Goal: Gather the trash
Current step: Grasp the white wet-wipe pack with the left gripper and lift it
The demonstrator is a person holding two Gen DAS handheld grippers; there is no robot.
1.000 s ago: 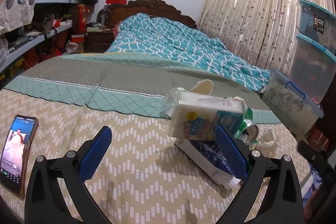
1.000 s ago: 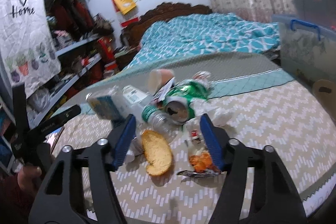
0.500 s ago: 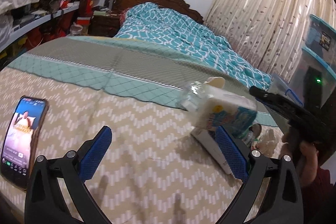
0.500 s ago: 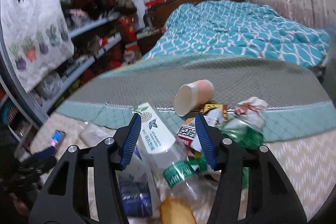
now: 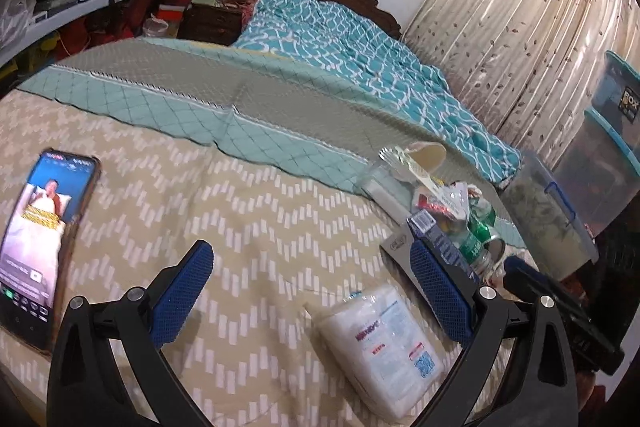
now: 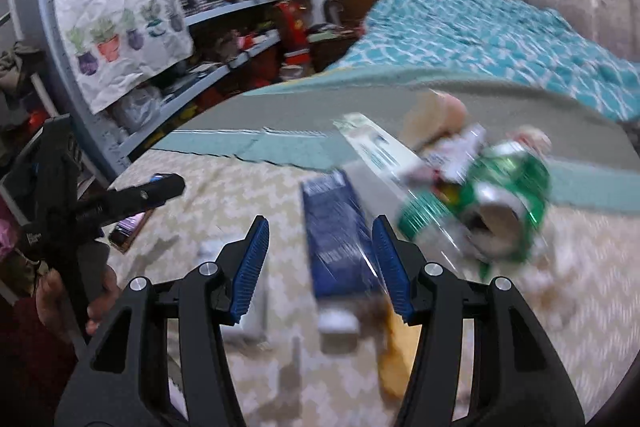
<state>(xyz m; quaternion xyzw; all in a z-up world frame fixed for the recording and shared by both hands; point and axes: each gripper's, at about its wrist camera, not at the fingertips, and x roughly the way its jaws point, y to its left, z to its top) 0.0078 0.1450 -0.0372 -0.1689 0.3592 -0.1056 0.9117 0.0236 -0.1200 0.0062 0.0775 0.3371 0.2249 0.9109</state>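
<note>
Looking across the bed (image 5: 280, 95) from the foot end, the trash sits heaped on the chevron blanket toward the right side, and the right gripper (image 6: 320, 259) is plainly the closer of the two to it. The dark blue carton (image 6: 336, 235) lies with its long axis running near to far, almost in line with that gripper's fingers, and its near end sits in the gap between them, closer to the right pad than the left. Those jaws stand about half apart and I see no pad pressing on the carton, though the view is smeared with blur. Just right of and beyond the carton lie the crushed green can (image 6: 500, 203), a clear bottle and a pale paper cup (image 6: 436, 115).

The left gripper (image 5: 312, 291) hangs wide, with nothing in it. A white tissue pack (image 5: 384, 343) lies on the blanket just below its right finger, apart from the pads. A lit phone (image 5: 36, 235) rests well off to the left.

My guess is the carton goes first, with a short push forward, then a squeeze across its narrow width.
</note>
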